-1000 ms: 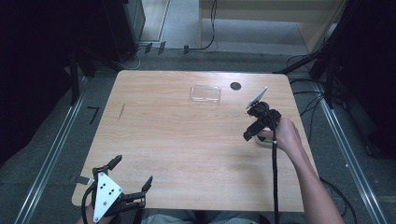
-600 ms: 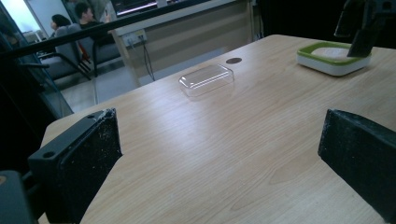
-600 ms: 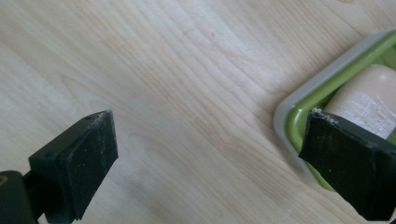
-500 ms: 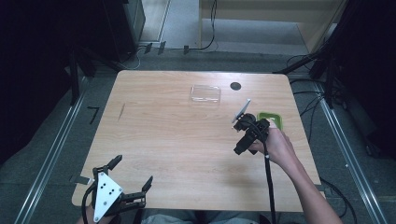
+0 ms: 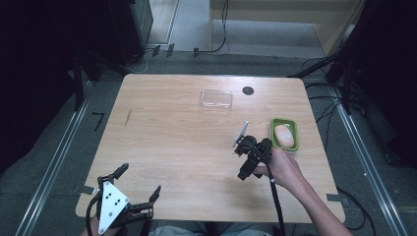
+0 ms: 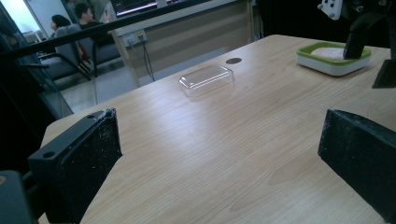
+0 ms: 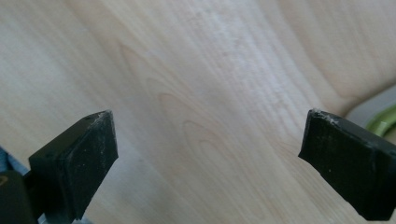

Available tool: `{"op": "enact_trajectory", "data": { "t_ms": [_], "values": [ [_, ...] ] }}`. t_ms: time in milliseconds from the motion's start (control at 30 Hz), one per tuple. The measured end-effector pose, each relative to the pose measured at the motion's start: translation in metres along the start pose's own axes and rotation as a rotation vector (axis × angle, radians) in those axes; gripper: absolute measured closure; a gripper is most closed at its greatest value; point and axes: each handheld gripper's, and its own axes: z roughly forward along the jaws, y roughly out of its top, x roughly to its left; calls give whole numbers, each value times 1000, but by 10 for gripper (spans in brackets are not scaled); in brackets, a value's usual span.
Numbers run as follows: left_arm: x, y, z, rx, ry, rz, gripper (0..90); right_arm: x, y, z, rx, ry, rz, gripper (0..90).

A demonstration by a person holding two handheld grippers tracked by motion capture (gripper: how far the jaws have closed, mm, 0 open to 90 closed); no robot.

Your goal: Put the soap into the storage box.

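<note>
The right gripper (image 5: 244, 153) is hovering wide open – nothing between its jaws – just beside the green tray (image 5: 272, 132), the left gripper (image 5: 139, 188) gaping too.

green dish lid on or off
Off. The green dish sits uncovered with a pale bar showing inside, while the clear lid lies apart, farther back on the table.

You have one wooden table (image 5: 187, 147) in front of you. On it you have one green-rimmed dish (image 5: 283, 135) holding one pale lump (image 5: 283, 134), and one clear plastic lid (image 5: 216, 98). You can count one dark round hole (image 5: 248, 90) in the tabletop near its far edge. You hold two grippers: one left gripper (image 5: 140, 189) and one right gripper (image 5: 251, 158), each with two black jaws. In the left gripper view you can see two people (image 6: 72, 18) seated far off.
</note>
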Motion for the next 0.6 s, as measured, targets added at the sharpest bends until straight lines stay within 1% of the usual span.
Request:
{"op": "enact_trajectory", "data": {
  "t_ms": [33, 67, 133, 167, 200, 233, 267, 300, 367, 400, 433, 500, 533, 567, 600],
  "values": [
    [0, 0, 0, 0, 0, 1, 0, 0, 0, 0, 0, 0, 0, 40],
    [0, 0, 0, 0, 0, 0, 0, 7, -1, 3, 4, 3, -16, 41],
    [0, 0, 0, 0, 0, 1, 0, 12, -3, 6, 11, 8, -29, 42],
    [0, 0, 0, 0, 0, 1, 0, 12, -3, 6, 11, 8, -29, 42],
    [0, 0, 0, 1, 0, 1, 0, 17, -5, 10, 15, 16, -41, 47],
    [0, 0, 0, 1, 0, 1, 0, 17, -5, 10, 15, 16, -41, 47],
    [0, 0, 0, 1, -2, 2, 0, 21, -7, 14, 24, 14, -52, 50],
    [0, 0, 0, 2, -2, 4, 0, 23, -9, 17, 21, 17, -54, 55],
    [0, 0, 0, 1, 0, 2, 0, 24, -10, 18, 26, 22, -58, 58],
    [0, 0, 0, 0, 0, 2, 0, 27, -12, 22, 29, 21, -72, 58],
    [0, 0, 0, 0, -1, 1, 0, 29, -15, 26, 30, 28, -73, 59],
    [0, 0, 0, -1, 0, -1, 0, 31, -16, 27, 35, 28, -69, 60],
    [0, 0, 0, -1, -1, -2, 0, 32, -20, 33, 34, 32, -79, 60],
    [0, 0, 0, -1, -1, -2, 0, 32, -20, 33, 34, 32, -79, 60],
    [0, 0, 0, -2, -2, -3, 0, 32, -24, 39, 35, 29, -62, 63]
  ]
}}
